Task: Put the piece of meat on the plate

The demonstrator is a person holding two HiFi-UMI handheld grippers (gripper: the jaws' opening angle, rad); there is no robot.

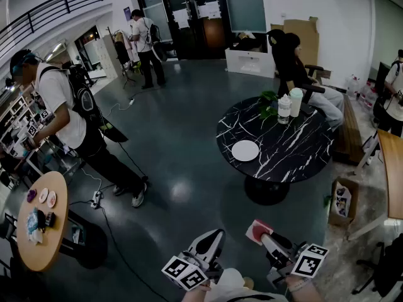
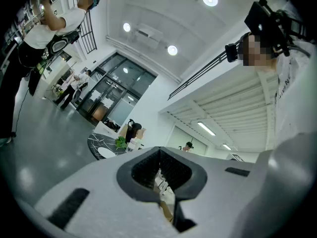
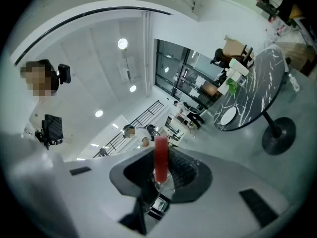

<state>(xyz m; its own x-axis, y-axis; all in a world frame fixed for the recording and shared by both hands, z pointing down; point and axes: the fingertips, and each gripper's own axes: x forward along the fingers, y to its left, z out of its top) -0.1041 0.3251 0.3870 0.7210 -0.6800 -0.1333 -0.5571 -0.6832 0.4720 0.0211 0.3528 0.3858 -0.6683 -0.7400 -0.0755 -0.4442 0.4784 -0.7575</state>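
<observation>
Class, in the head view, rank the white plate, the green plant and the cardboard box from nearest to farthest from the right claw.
From the right claw:
1. White plate, near side of the table.
2. Green plant, at the table's far edge.
3. Cardboard box, against the back wall.

Black marbled table ahead of you, white cup and green plant at its far edge, seated person behind it, wooden table well to its left.

Meat partly hidden by jaws of right gripper, small items on round table indistinct
</observation>
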